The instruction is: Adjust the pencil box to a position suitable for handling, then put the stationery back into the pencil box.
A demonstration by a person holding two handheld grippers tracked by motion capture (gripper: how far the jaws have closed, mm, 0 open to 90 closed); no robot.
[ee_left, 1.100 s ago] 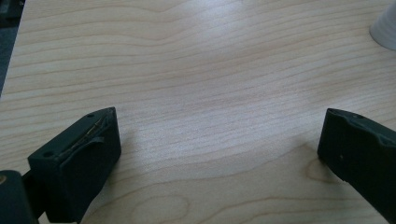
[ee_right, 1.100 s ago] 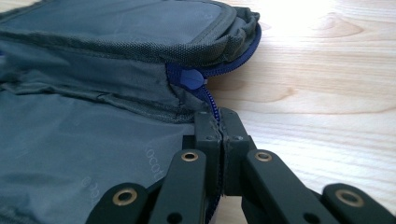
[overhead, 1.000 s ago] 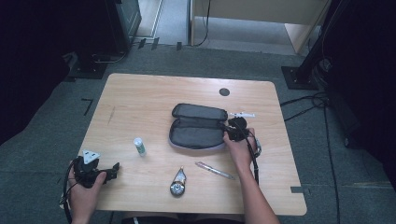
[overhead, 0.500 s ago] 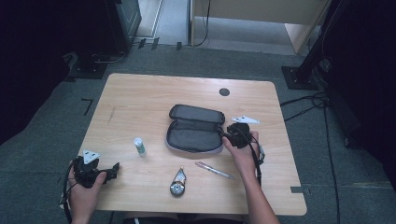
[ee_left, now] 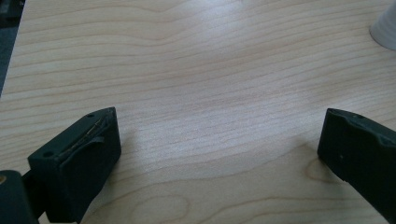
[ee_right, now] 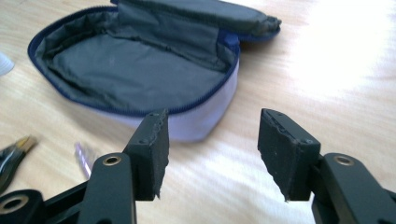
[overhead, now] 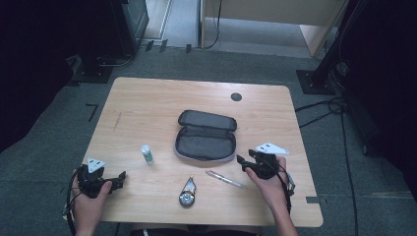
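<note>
Now the right gripper (overhead: 244,162) sits just off the near right corner of the open pencil case (overhead: 205,136), its jaws spread and holding nothing; a second ago it was up against the case's right end, and the case itself lay farther right and farther back on the table (overhead: 147,101). In the right gripper view the grey lining (ee_right: 126,70) lies fully exposed, the lid flap folded back behind it, with the gripper (ee_right: 210,149) aimed at the case's pale outer wall but apart from it. The case appears to have been dragged toward the middle of the table and then let go, so the positioning step looks finished and the filling can begin.

Just left of the right gripper lies a slim pen (overhead: 225,179), the nearest candidate for loading. Beyond it rest a correction-tape dispenser (overhead: 187,192) near the front edge and a small white glue stick (overhead: 146,154) left of the case. At the near left corner the left gripper (overhead: 118,178) idles over bare wood, where it was a second ago, its jaws wide apart and empty (ee_left: 219,140).
</note>
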